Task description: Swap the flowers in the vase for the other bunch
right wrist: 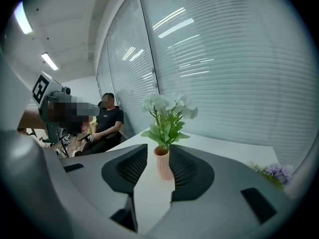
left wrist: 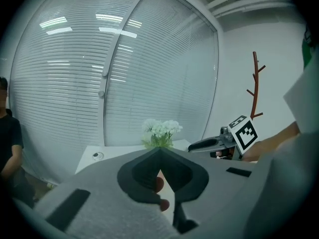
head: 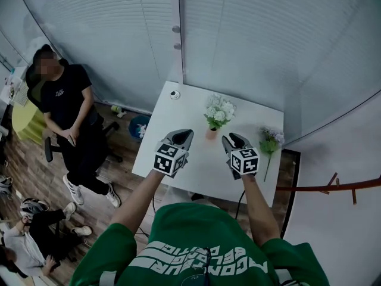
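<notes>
The small pink vase (right wrist: 163,164) stands upright on the white table (head: 202,173), its long axis vertical, with the white flowers (right wrist: 167,104) rising straight out of its mouth. It sits just ahead of the right gripper (right wrist: 158,147), in line with the gap between the jaws. Those jaws stand partly apart and grip nothing; neither pad touches the vase. The bunch of purple flowers (head: 271,139) lies flat on the table off the outer side of the right jaw. Its blooms point toward the blinds (head: 250,34) and its thin stem runs back toward the near table edge.

The left gripper (left wrist: 159,151) has its jaw tips together with nothing clamped. In its own view the white blooms show just above the tips, while the vase is hidden behind the jaws.

Only the head view shows the purple bunch at full length; the right gripper view catches just its blooms at the right rim. A small round object (head: 174,94) at the far table corner shows in the head and left gripper views, but not in the right gripper view. A seated person in black (head: 65,100) is well left of both grippers.
</notes>
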### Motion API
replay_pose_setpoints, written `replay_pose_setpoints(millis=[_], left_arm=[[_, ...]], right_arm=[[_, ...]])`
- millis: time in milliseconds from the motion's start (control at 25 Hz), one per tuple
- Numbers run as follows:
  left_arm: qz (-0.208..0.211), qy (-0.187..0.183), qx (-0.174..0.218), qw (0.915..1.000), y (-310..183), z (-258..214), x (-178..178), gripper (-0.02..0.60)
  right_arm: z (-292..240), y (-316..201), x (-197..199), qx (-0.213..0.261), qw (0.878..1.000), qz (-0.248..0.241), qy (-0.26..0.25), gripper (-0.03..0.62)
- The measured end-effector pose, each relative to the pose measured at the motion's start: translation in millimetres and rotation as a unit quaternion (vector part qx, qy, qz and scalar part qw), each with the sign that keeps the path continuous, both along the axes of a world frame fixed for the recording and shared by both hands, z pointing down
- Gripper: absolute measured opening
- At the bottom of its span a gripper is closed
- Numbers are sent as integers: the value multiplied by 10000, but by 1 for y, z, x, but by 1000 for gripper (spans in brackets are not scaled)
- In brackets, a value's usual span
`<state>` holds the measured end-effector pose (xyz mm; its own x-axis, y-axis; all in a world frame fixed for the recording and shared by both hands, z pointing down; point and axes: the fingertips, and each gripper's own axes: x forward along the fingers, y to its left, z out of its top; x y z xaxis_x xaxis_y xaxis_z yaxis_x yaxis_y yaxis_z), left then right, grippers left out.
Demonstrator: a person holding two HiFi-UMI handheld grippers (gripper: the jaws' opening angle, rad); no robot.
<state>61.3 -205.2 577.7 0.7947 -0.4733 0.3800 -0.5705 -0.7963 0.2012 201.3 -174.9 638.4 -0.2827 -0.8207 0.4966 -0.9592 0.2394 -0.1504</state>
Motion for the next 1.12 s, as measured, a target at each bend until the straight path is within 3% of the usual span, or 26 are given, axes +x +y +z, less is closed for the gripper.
replay_pose_setpoints(millis=[240, 520, 880, 1040, 1120], left_arm=[[75, 22, 34, 10000, -8, 31, 18, 5], [-153, 184, -50, 9997, -17, 65, 10, 5], [-176, 177, 103, 9996, -26, 72, 9, 5], [-145, 182, 204, 9995, -28, 66, 11, 5], [-136, 184, 245, 9994, -29, 64, 11, 5]], right_arm=[[42, -23, -2, -90, 9998, -91, -146, 164], [74, -57, -12, 55, 9988, -255, -423, 197], [74, -91, -19, 258, 9972, -464, -523, 198], [71, -98, -19, 353, 9978, -439, -348, 195], [69, -100, -18, 421, 9980, -390, -264, 143]])
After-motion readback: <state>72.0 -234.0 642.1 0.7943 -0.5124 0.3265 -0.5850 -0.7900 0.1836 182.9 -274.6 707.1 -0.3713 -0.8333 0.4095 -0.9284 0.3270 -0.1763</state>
